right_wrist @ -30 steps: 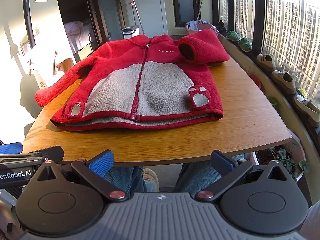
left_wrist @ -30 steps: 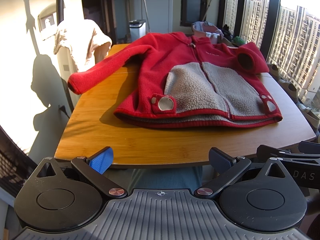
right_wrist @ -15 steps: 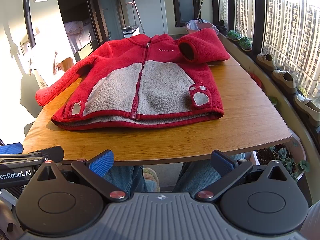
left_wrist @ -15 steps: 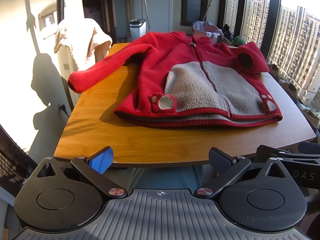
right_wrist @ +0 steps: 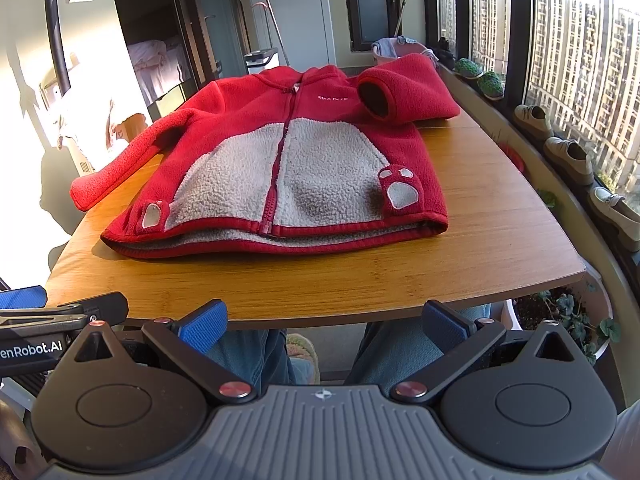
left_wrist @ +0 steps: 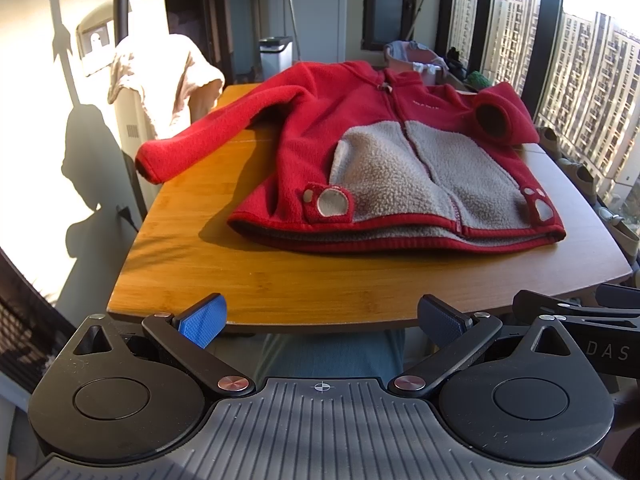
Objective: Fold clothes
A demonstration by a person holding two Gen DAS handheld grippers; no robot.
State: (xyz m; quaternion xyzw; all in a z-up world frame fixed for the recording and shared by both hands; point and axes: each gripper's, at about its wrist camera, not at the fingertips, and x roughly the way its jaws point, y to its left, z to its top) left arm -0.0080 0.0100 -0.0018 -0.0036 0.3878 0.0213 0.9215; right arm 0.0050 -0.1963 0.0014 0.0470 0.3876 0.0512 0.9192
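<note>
Ahead of both grippers' spread, empty fingers: red fleece jacket (right_wrist: 280,152); neighbouring left gripper (right_wrist: 24,320) labelled "enRobot.AI".

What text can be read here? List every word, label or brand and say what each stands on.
"enRobot.AI": cut off at the frame's left edge, on the body of the left gripper, seen from the right wrist.
"DAS": cut off at the frame's right edge, on the body of the right gripper, seen from the left wrist.
White embroidered chest logo on the red jacket: too small and blurred to read.
</note>
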